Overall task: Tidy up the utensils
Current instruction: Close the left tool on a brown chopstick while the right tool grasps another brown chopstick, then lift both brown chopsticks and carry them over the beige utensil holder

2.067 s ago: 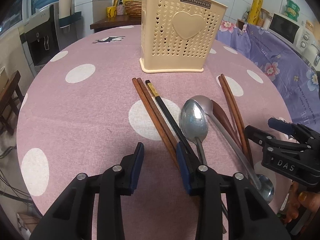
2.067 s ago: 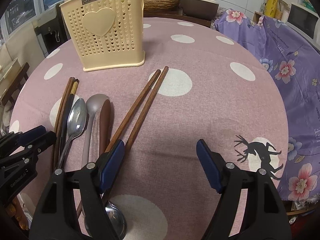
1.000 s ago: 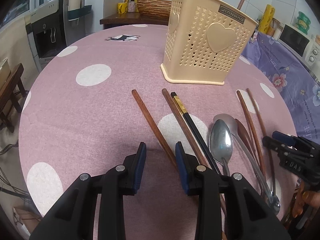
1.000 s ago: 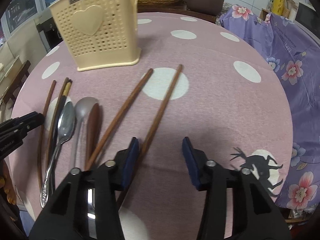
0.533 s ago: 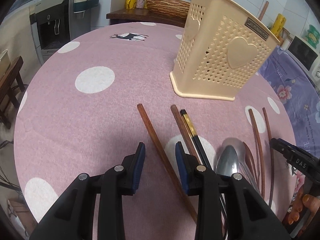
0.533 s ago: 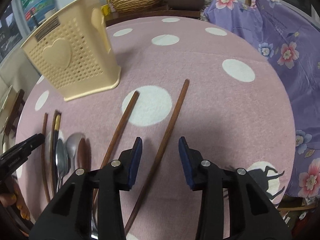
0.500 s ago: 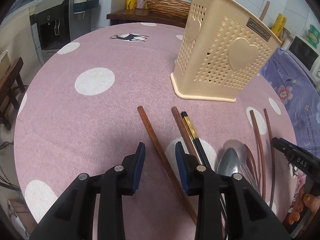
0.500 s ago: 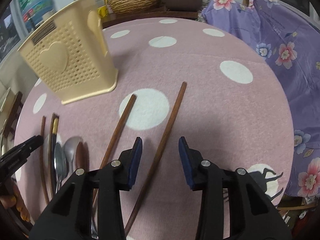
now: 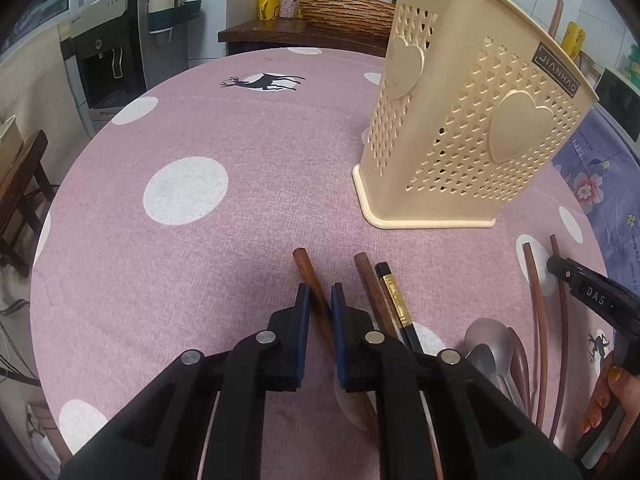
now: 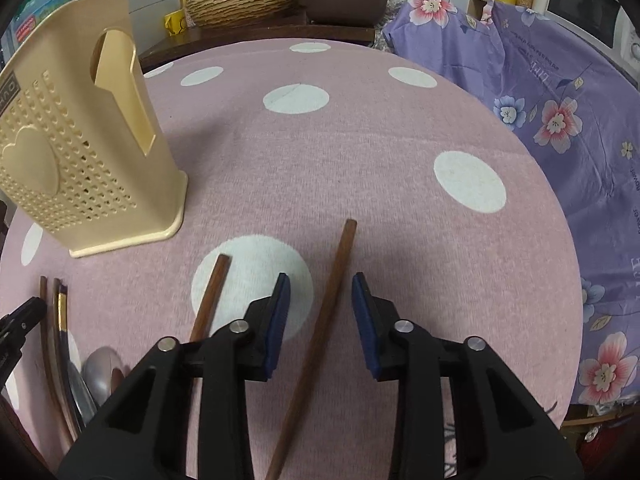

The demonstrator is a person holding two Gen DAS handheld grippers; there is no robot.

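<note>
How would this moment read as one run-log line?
left gripper: just closed on brown chopstick | right gripper: closing, straddling another chopstick | holder: upright

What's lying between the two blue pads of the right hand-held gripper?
One brown wooden chopstick on the pink cloth, seen in the right wrist view. The pads have just been closing but do not touch it.

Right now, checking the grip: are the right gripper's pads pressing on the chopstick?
No, the right gripper straddles the chopstick with gaps either side.

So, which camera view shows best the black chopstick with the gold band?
The left wrist view: the black chopstick lies near the middle, its gold band clear. The right wrist view shows it only as a thin sliver at the left edge.
</note>
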